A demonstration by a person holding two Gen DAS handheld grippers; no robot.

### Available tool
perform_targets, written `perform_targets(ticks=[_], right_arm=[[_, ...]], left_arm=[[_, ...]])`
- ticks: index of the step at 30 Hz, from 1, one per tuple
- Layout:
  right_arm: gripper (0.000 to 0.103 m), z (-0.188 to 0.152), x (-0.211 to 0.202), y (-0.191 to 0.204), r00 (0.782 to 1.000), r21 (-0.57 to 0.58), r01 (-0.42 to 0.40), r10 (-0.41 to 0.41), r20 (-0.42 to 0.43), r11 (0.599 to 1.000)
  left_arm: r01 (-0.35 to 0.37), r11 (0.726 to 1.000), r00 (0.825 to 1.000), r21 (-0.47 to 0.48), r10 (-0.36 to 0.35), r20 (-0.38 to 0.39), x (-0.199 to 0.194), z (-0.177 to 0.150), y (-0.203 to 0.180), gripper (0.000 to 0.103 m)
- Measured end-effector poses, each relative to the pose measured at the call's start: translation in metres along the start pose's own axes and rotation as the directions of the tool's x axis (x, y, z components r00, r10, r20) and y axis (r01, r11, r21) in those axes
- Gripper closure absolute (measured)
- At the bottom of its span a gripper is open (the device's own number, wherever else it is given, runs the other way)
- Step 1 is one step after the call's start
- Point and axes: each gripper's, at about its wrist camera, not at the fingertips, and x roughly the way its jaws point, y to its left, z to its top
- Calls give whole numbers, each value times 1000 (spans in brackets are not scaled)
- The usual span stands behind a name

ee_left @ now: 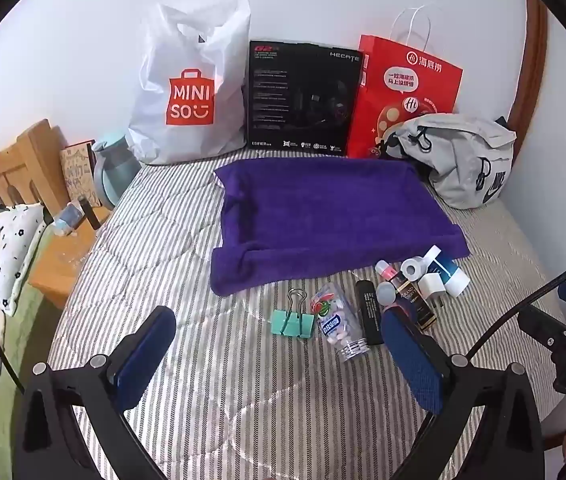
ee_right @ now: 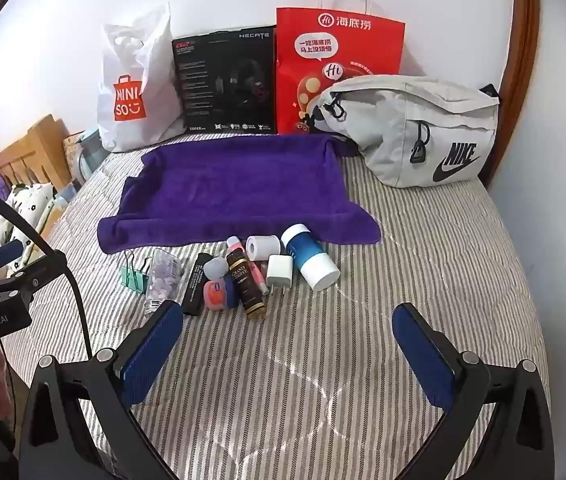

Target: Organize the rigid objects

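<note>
While both devices hover above the striped bed cover (ee_right: pixel 423 264), the left gripper (ee_left: pixel 279 344) and right gripper (ee_right: pixel 287 332) stand with jaws spread wide, holding nothing. Small items lie clustered just in front of the purple towel (ee_right: pixel 235 188): green binder clip (ee_left: pixel 291 318), pill bottle (ee_left: pixel 337 322), white charger (ee_right: pixel 279 270), blue-and-white cylinder (ee_right: pixel 310 260).

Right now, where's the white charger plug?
The white charger plug lies on the striped bedspread just in front of the purple towel, between the dark Grand Reserve bottle and the blue-and-white cylinder.
</note>
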Motion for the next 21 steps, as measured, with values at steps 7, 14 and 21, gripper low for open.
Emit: perform_targets(ticks=[7, 14, 21], right_arm=[[0, -1, 1, 1, 1000, 4, -7, 7, 2, 1000], [0, -2, 1, -1, 1000, 4, 0, 0, 1, 1000], [0, -2, -1, -3, 1000, 12, 5, -5, -10, 1000]], left_arm=[[4, 1000, 1000, -13, -4, 8, -2, -3, 2, 0], [8, 1000, 1000, -14, -8, -12, 0, -3, 2, 0], [3, 1000, 1000, -5, -3, -12, 1, -4, 0, 0]])
